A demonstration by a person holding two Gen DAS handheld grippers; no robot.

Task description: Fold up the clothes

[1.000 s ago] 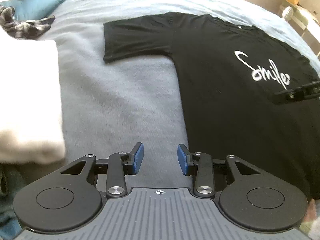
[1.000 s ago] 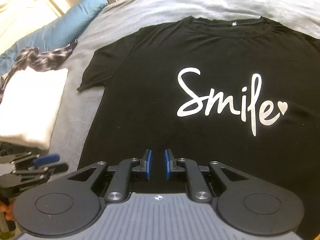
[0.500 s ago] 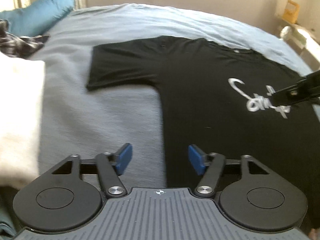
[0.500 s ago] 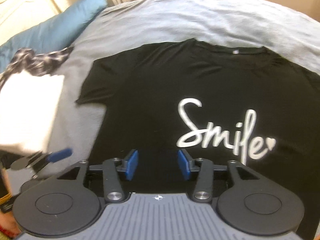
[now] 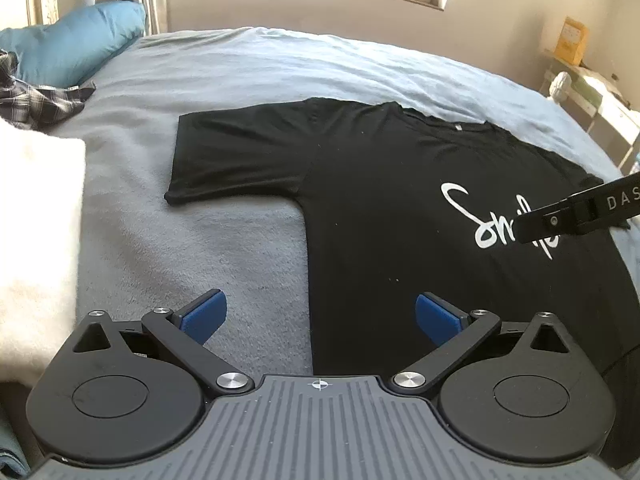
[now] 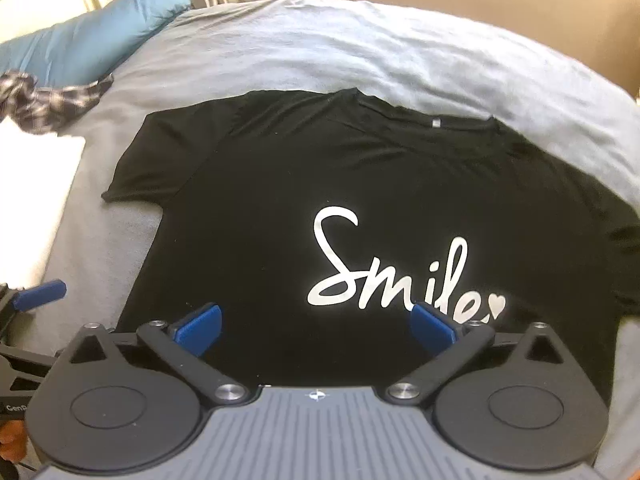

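A black T-shirt (image 5: 392, 208) (image 6: 256, 208) with a white "Smile" print lies flat, front up, on the grey-blue bedspread. My left gripper (image 5: 320, 318) hovers over the shirt's left side seam near the hem, its jaws opening wide, with nothing pressed between the blue pads. My right gripper (image 6: 316, 326) hangs above the lower front of the shirt just below the print, its jaws also opening, and no cloth is pinched. A finger of the right gripper (image 5: 576, 210) shows at the right edge of the left wrist view. One blue pad of the left gripper (image 6: 40, 294) shows at the left edge of the right wrist view.
A folded white garment (image 5: 36, 232) (image 6: 32, 200) lies left of the shirt. Behind it are a crumpled plaid garment (image 5: 36, 98) (image 6: 48, 98) and a blue pillow (image 5: 76, 42) (image 6: 96, 36). The bedspread (image 5: 224, 92) stretches to a beige headboard (image 5: 304, 8). A shelf (image 5: 592, 92) stands at right.
Both grippers have gone from nearly shut to wide open. Both views have tipped up, so the shirt sits lower in frame and the headboard shows.
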